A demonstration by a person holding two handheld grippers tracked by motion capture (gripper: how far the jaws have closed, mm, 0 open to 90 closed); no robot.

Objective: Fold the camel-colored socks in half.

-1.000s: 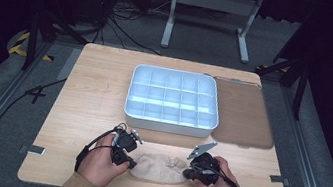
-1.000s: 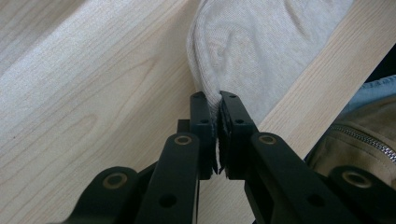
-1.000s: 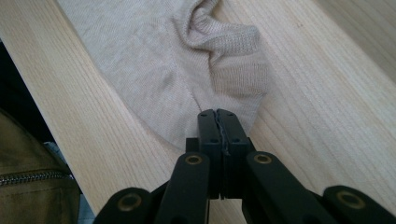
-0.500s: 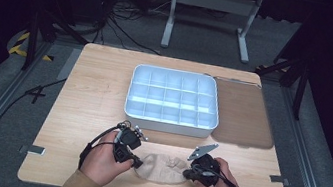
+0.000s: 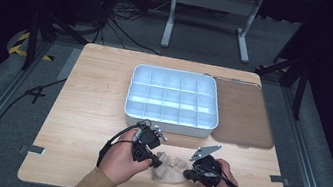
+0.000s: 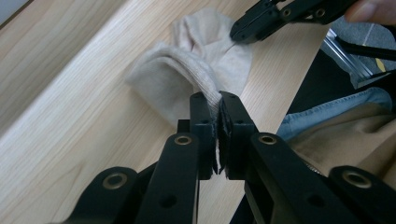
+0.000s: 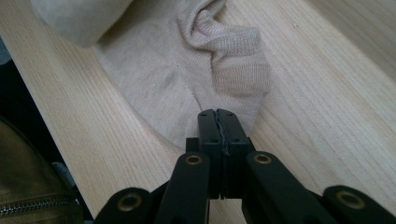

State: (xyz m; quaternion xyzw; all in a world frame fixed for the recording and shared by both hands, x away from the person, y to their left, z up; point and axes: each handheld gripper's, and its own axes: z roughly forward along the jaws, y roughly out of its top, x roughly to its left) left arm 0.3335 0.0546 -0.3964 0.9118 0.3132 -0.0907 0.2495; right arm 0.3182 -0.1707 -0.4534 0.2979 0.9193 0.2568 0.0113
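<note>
left gripper (image 6: 218, 100) pinching sock (image 6: 205, 60) cuff, right gripper (image 7: 217, 116) clamped on its edge

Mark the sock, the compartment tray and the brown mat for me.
sock (image 7: 187, 70), right gripper view, flat knit part ahead of the fingers.
compartment tray (image 5: 169, 123), high view, near white wall.
brown mat (image 5: 242, 113), high view, bare middle, right of the tray.

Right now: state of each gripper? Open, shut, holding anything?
Left gripper: shut on the ribbed edge of the beige sock.
Right gripper: shut, jaws together at the sock's other end; cannot tell whether fabric is pinched.
</note>
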